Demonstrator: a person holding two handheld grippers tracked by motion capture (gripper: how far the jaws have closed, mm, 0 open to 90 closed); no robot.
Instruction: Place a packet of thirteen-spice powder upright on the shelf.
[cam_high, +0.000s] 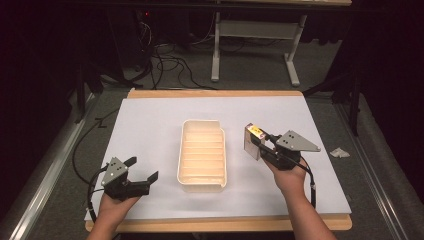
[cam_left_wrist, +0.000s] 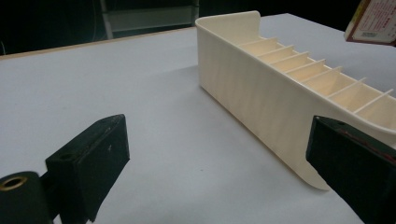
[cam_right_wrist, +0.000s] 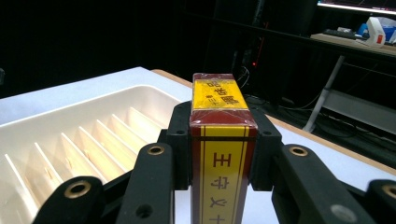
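Box (cam_right_wrist: 219, 140), dark red with yellow panels, stood clamped upright between the jaws of the right gripper (cam_high: 261, 144), held just beside the cream ribbed tray (cam_high: 186, 150) on that gripper's left. Well apart across the tray, the left gripper (cam_high: 142, 172) rested with jaws spread and nothing between them, the tray's outer wall just ahead of it.

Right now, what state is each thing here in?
Tray: upright on the table, slots empty.
Box: lifted off the table right of the tray, clamped between jaws.
Right gripper: shut on the box.
Left gripper: open, holding nothing, left of the tray.
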